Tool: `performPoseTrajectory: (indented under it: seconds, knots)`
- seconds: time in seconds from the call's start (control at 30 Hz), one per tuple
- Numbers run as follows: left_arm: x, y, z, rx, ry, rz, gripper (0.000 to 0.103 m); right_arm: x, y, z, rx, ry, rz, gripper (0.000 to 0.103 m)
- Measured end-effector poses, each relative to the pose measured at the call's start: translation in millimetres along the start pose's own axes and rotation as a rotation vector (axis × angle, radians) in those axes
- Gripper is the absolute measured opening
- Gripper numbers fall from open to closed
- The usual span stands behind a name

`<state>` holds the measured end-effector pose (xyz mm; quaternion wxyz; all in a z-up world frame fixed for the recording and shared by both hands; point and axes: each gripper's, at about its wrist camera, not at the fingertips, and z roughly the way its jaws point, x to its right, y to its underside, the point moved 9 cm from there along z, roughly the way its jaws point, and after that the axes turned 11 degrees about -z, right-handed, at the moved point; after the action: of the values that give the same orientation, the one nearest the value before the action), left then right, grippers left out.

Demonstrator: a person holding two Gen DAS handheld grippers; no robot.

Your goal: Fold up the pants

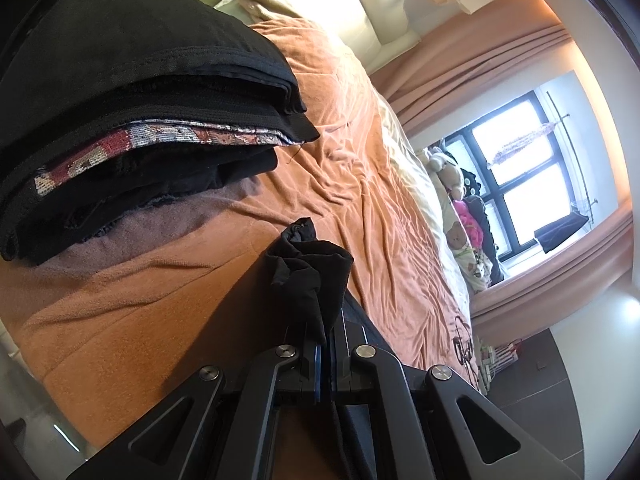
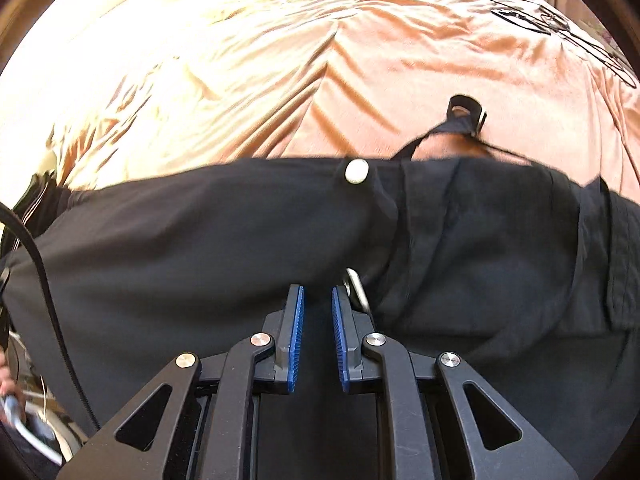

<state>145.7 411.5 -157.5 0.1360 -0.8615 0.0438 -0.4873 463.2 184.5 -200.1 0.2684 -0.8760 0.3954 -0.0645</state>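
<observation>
Black pants [image 2: 240, 240] lie across an orange bedspread [image 2: 320, 80], waistband towards the far side, with a white button [image 2: 357, 171] and a metal ring [image 2: 356, 286]. My right gripper [image 2: 318, 300] is open just above the pants, blue pads [image 2: 297, 336] slightly apart, with nothing between them. My left gripper [image 1: 325, 340] is shut on a bunched fold of the black pants [image 1: 308, 268] and holds it above the bedspread [image 1: 360, 160].
A stack of folded dark clothes [image 1: 140, 120] with a patterned piece in it sits on the bed at the left. Stuffed toys [image 1: 460, 208] line the bed's far side below a window [image 1: 520, 176]. A black cord [image 2: 560, 28] lies on the bedspread at the far right.
</observation>
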Motion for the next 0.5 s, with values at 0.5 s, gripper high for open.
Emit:
performPoseTrajectory:
  seconds: [0.5]
  knots:
    - [55.8, 1.1, -12.4, 0.011, 0.053, 0.076, 0.002, -24.2, 47.8, -20.7, -0.051, -0.096, -0.018, 0.012]
